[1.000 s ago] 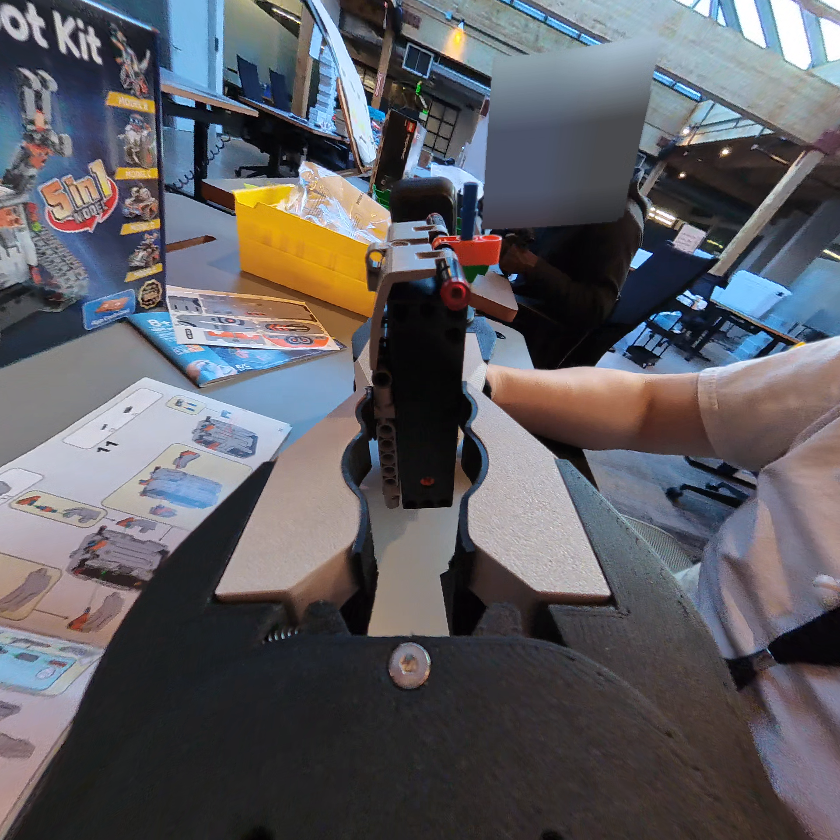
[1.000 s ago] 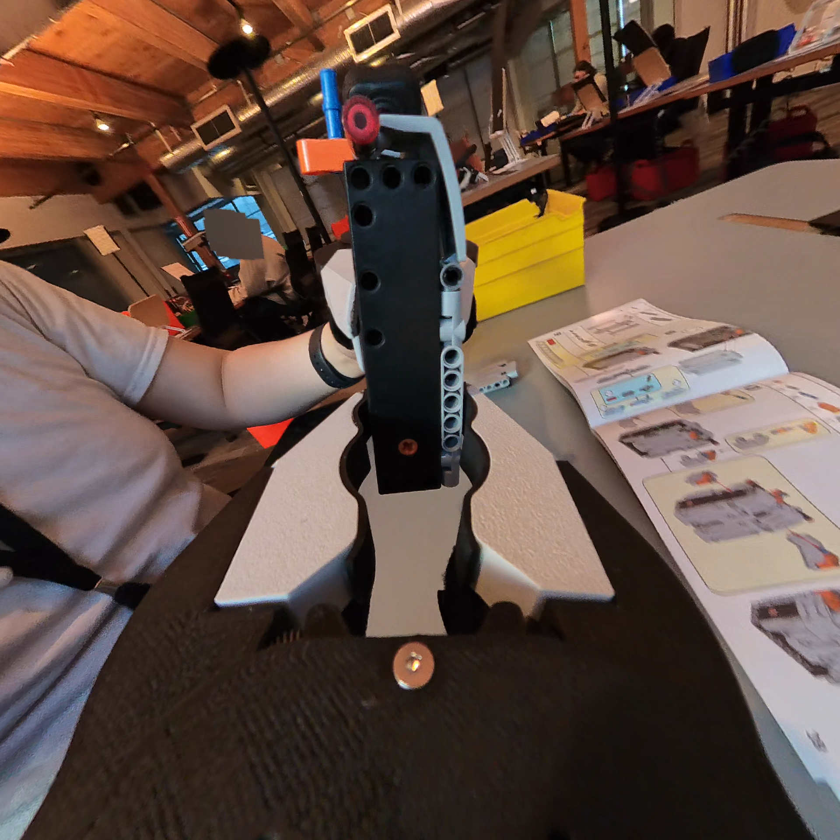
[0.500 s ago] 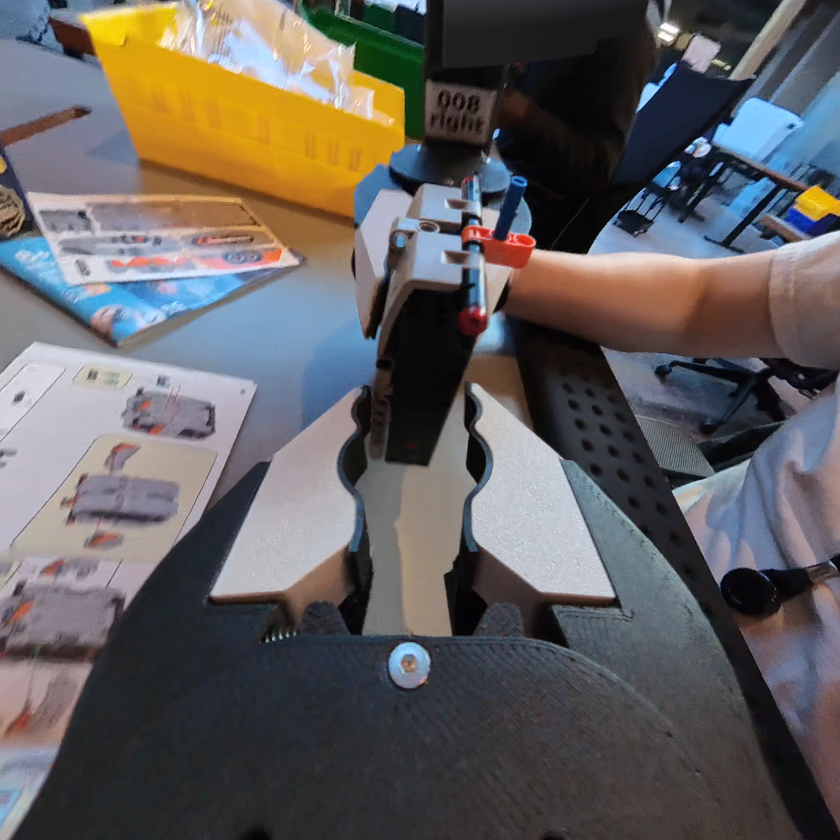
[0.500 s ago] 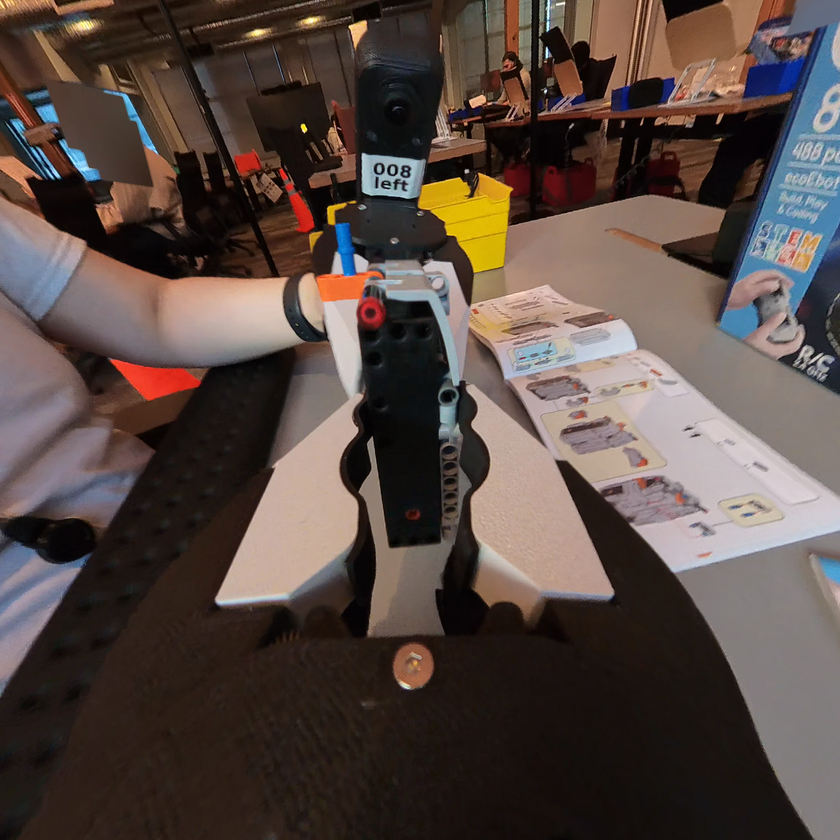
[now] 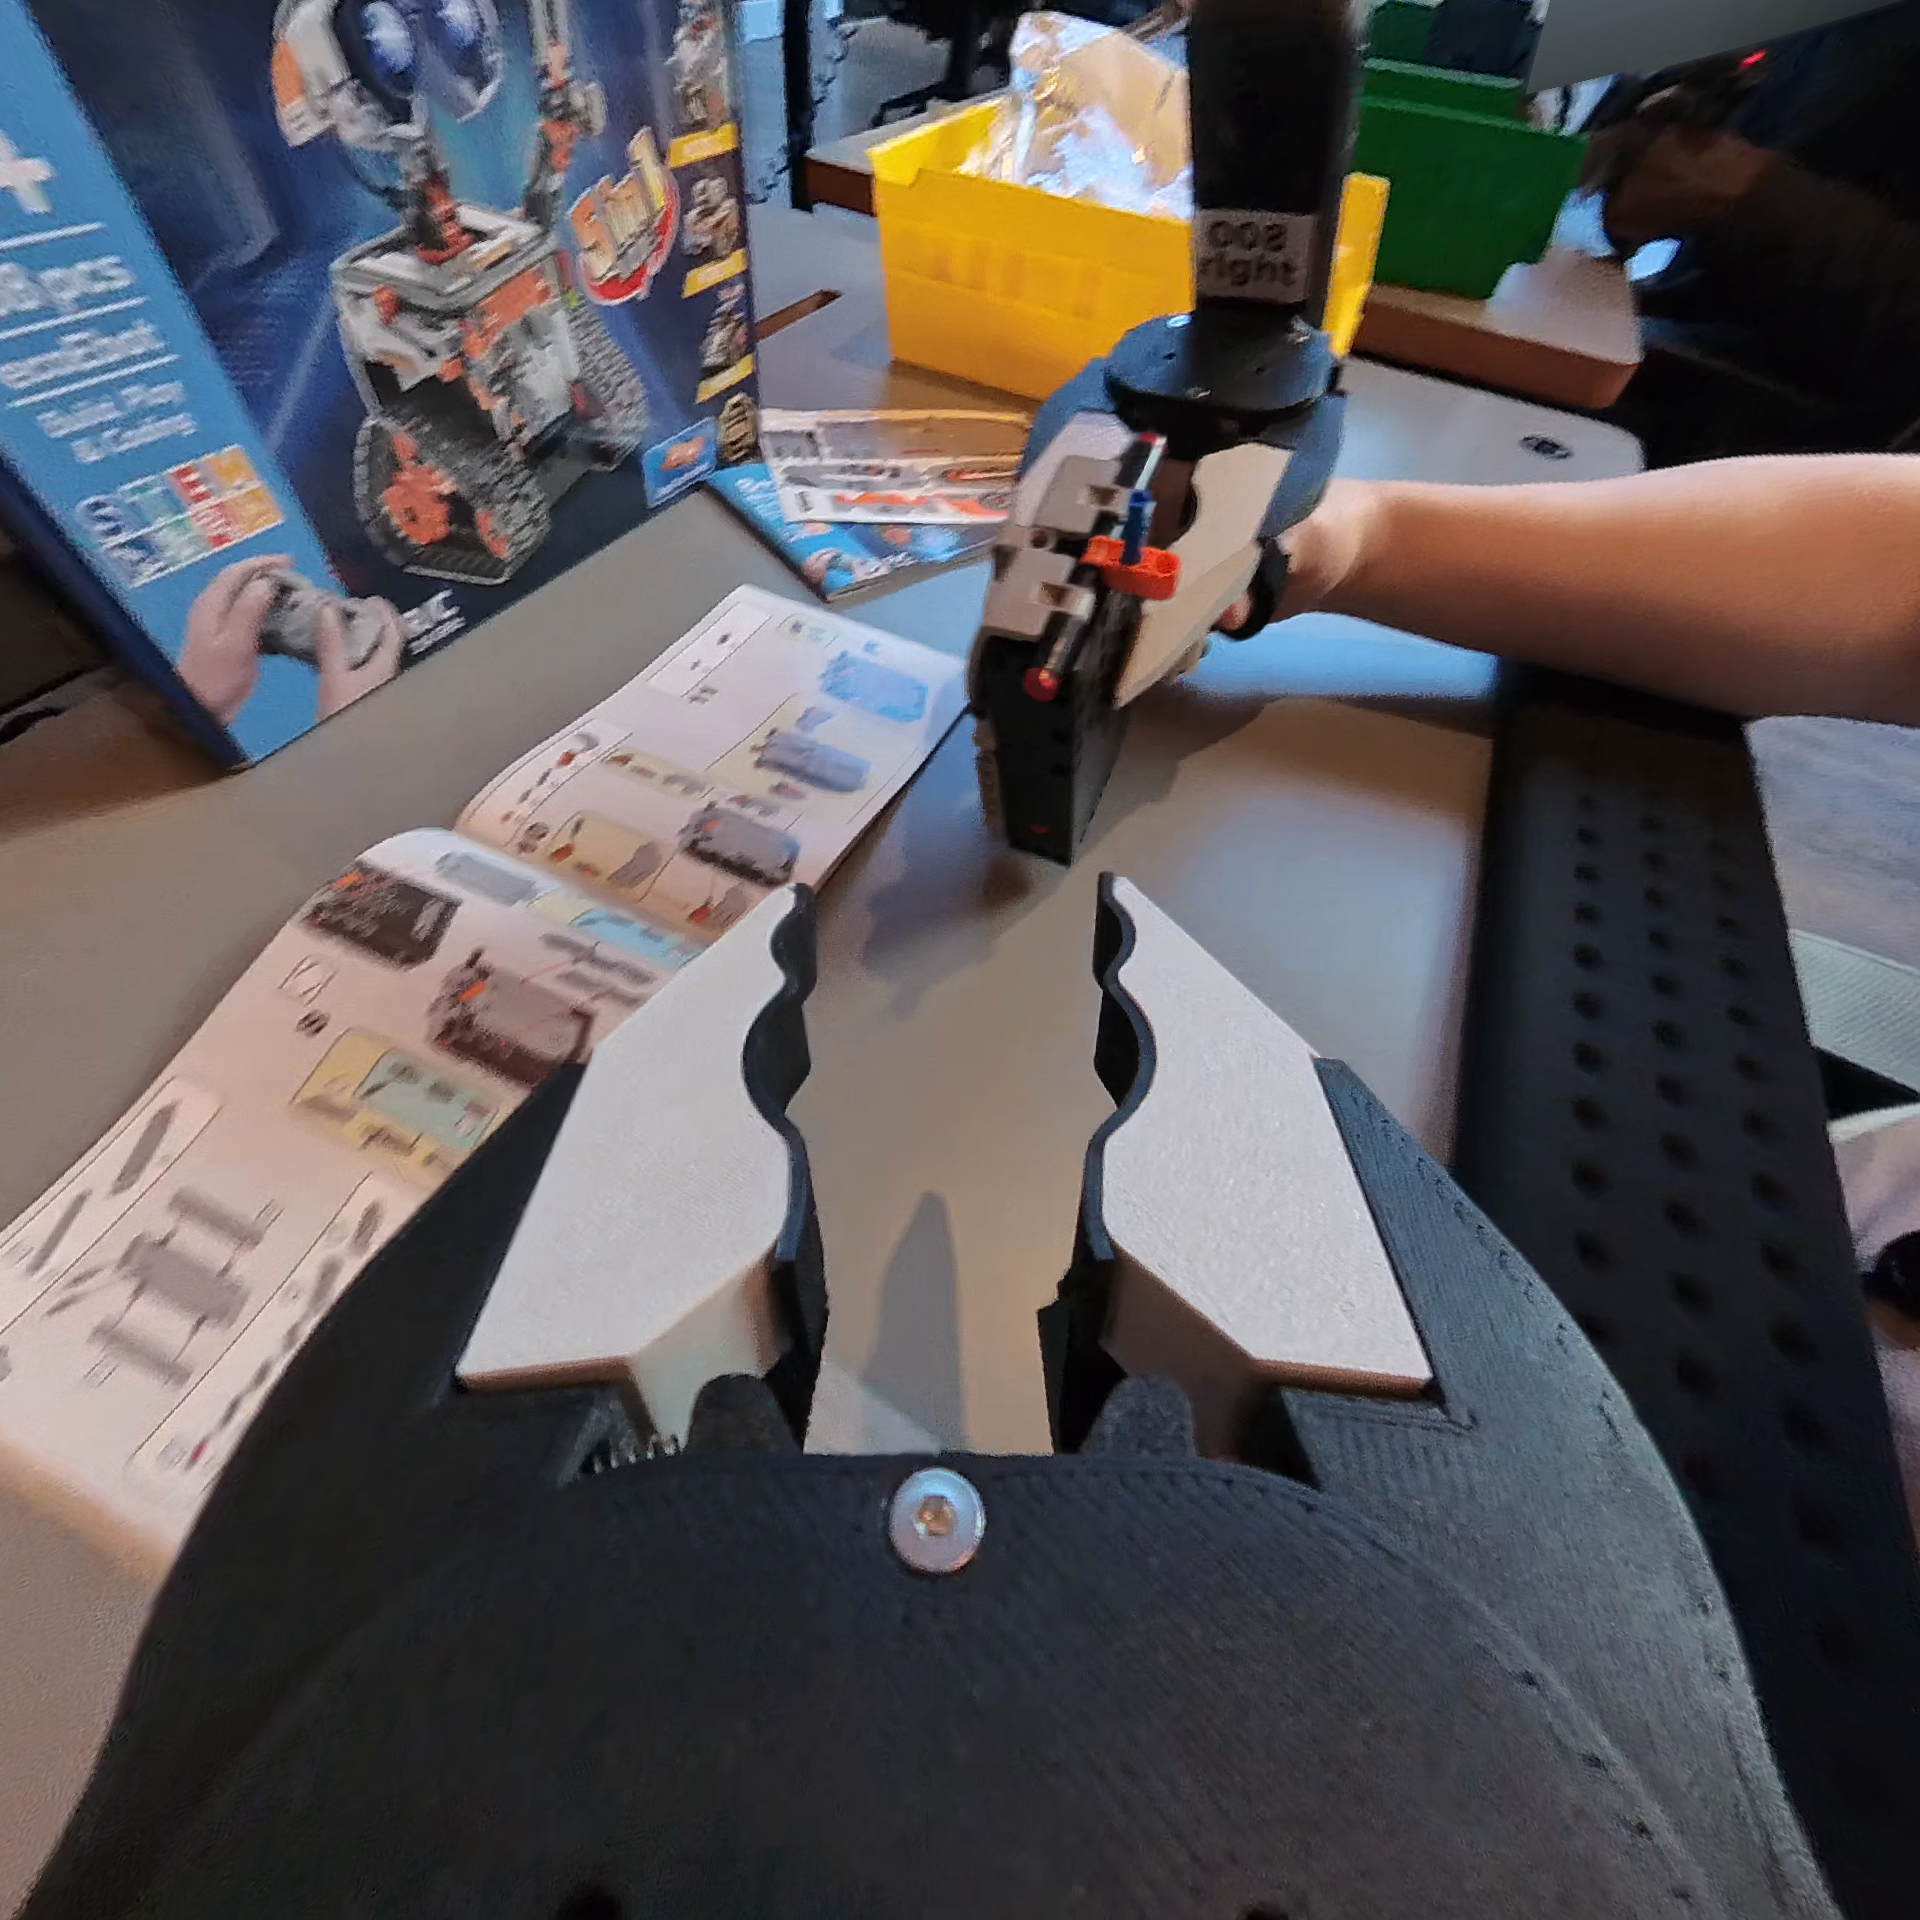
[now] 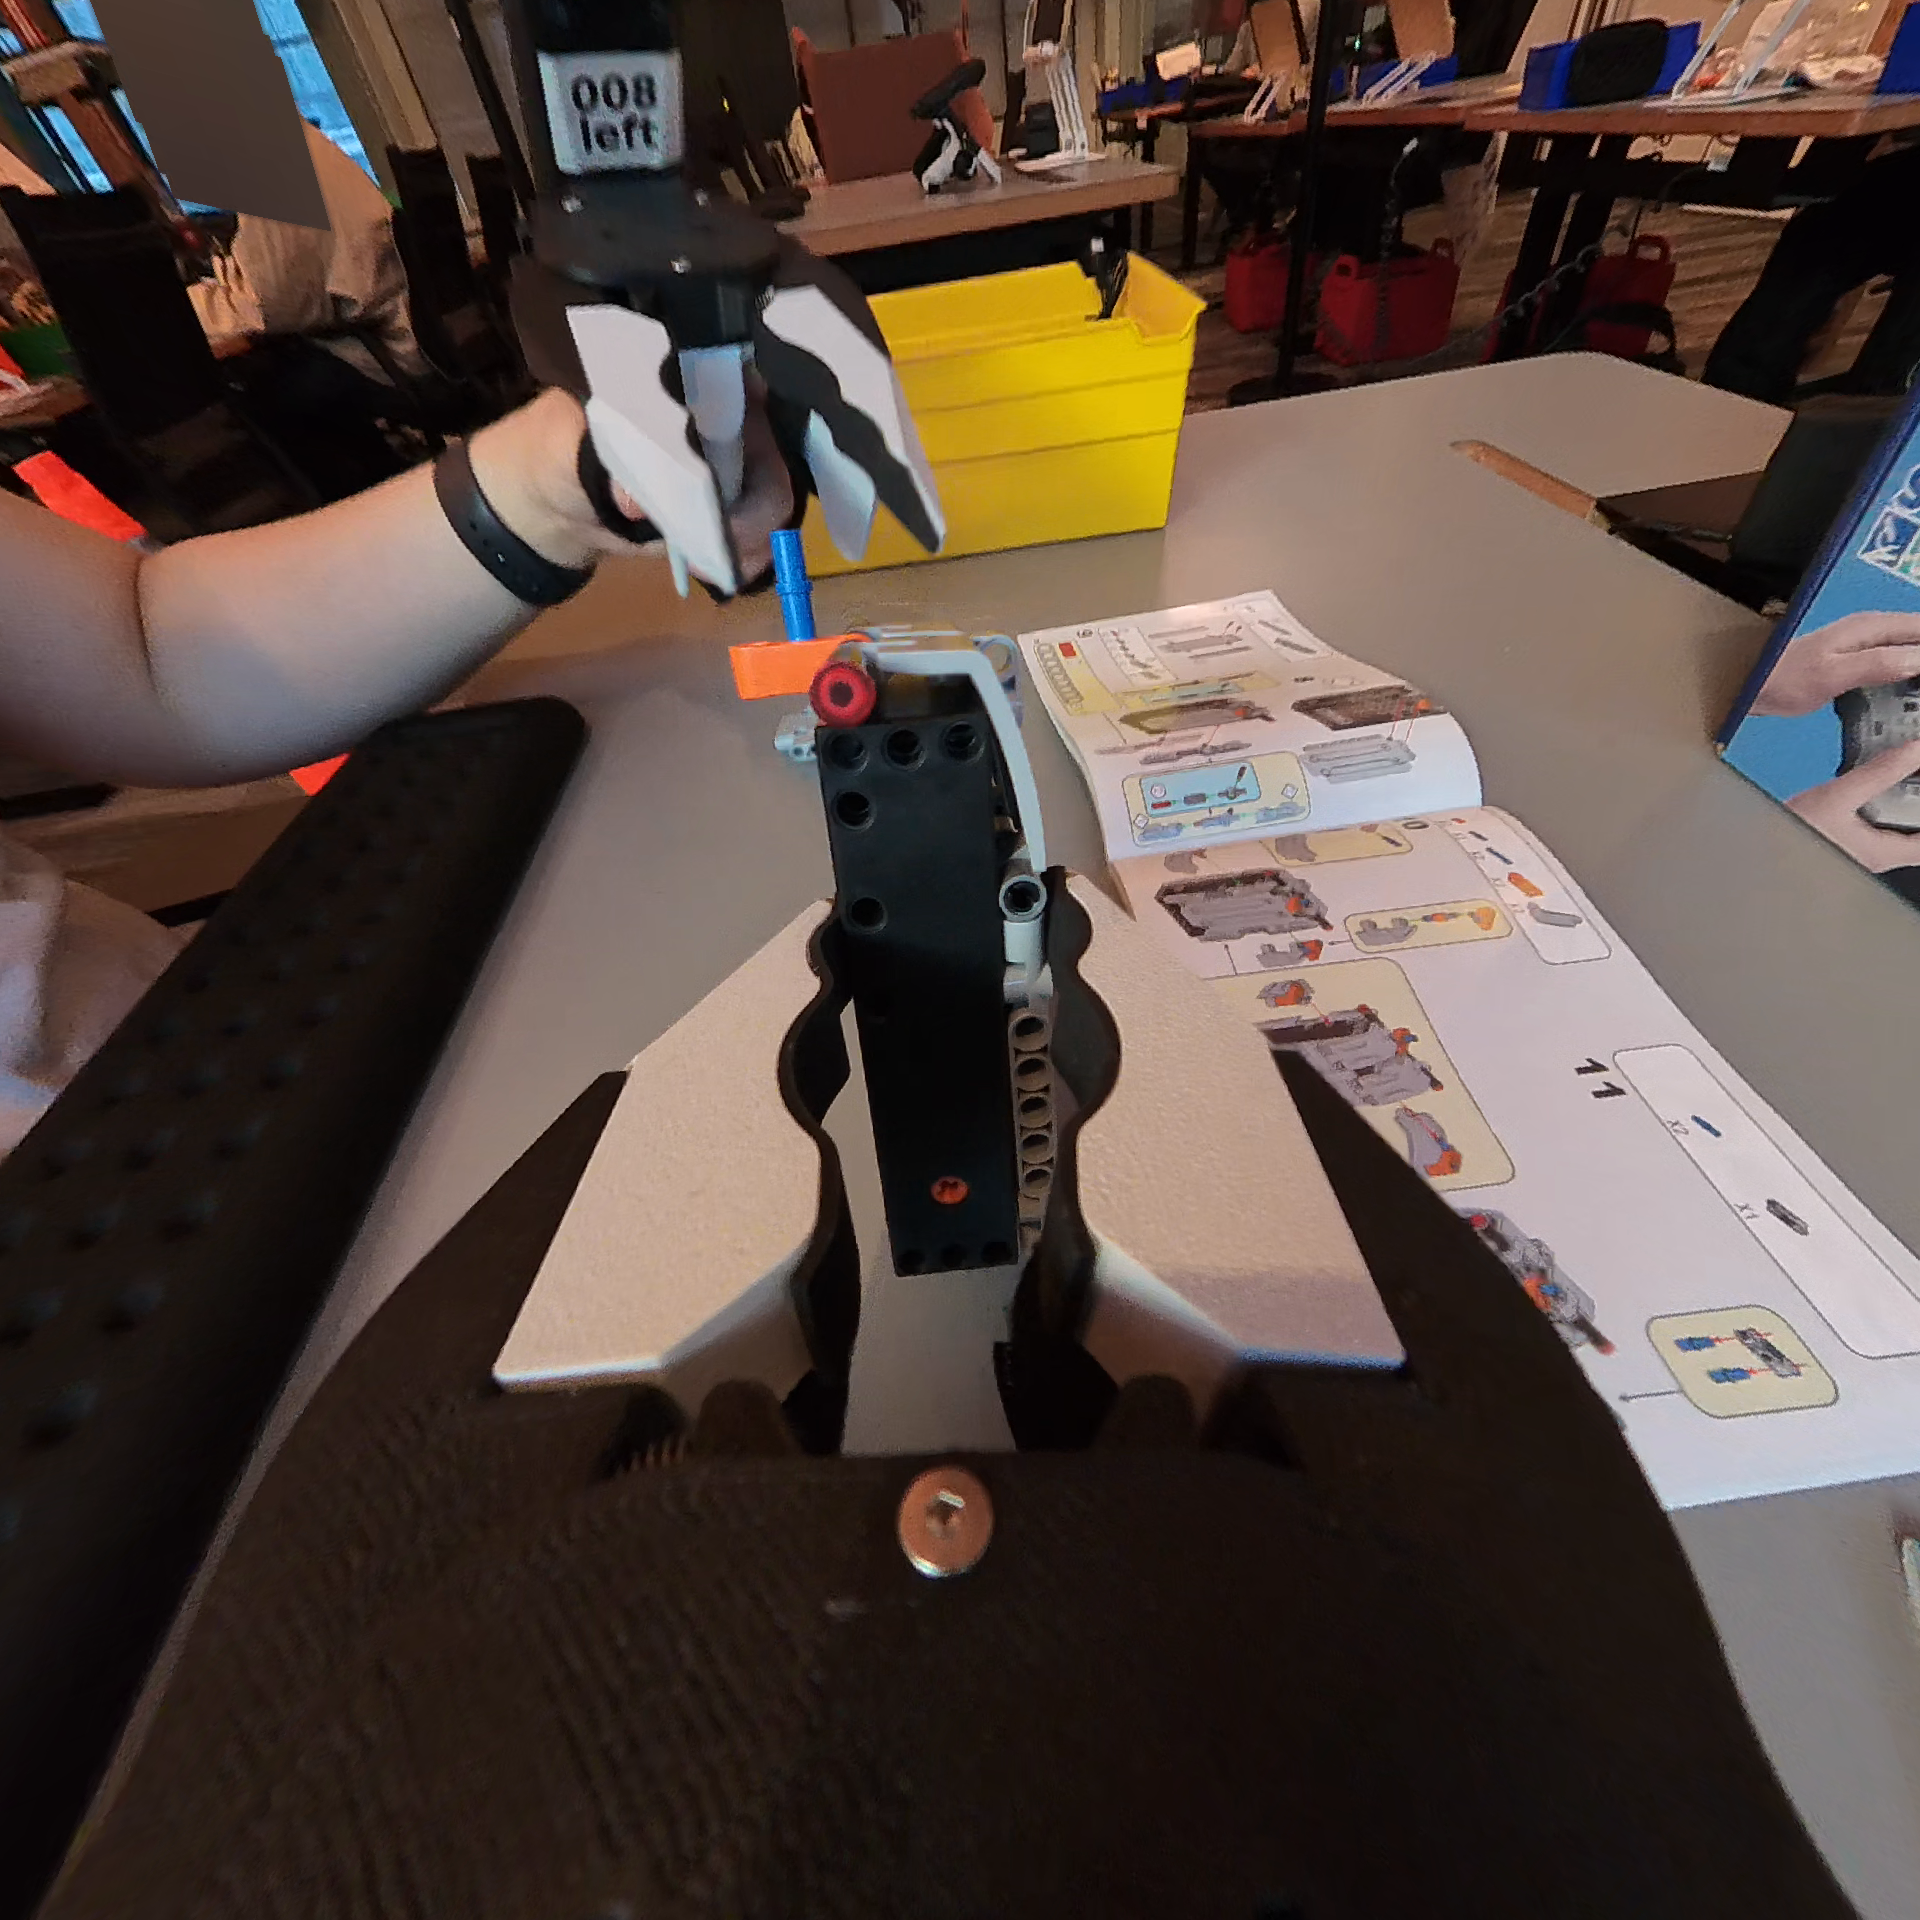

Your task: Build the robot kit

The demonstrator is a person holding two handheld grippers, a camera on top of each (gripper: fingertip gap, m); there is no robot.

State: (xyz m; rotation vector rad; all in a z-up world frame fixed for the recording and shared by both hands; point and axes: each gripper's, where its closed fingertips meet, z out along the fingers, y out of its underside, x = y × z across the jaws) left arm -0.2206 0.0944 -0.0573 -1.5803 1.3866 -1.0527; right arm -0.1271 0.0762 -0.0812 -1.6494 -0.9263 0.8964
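Between the fingers of the right claw (image 6: pixel 940 1049), in the right wrist view: a black rectangular brick-built block with grey perforated beams (image 6: pixel 930 997), clamped along its sides. Long axis runs 6 to 12 o'clock, straight out along the fingers. Far end carries a curved grey beam, a red round pin (image 6: pixel 842 694), an orange flat connector (image 6: pixel 777 665) and a blue upright peg (image 6: pixel 792 590).

Left wrist view: block (image 5: pixel 1055 748) sits at about 12 to 1 o'clock from the left claw (image 5: pixel 951 1049), apart from it, lower end close to or touching the grey desk (image 5: pixel 1247 883); contact cannot be confirmed. Long axis here leans from 6 toward 12 o'clock, slightly tilted.

Left claw: fingers spread, nothing between them, only bare desk visible in the gap. In the right wrist view it (image 6: pixel 764 488) hangs at 11 o'clock beyond the block, tips pointing down, near the blue peg but not touching it.

Nearer claw to the block: the right, which grips it. Left is clear of it.

Pose: right forearm (image 5: pixel 1610 582) comes in level from 3 o'clock; left forearm with black wristband (image 6: pixel 488 535) comes in from 9 o'clock.

Surroundings: open white instruction booklet (image 6: pixel 1403 987) at 2 o'clock of the block, yellow plastic bin (image 6: pixel 1039 405) at 12 o'clock, blue printed kit box (image 5: pixel 312 364) at 10 o'clock in the left view, black perforated strip (image 5: pixel 1642 1039) along the desk's near edge.
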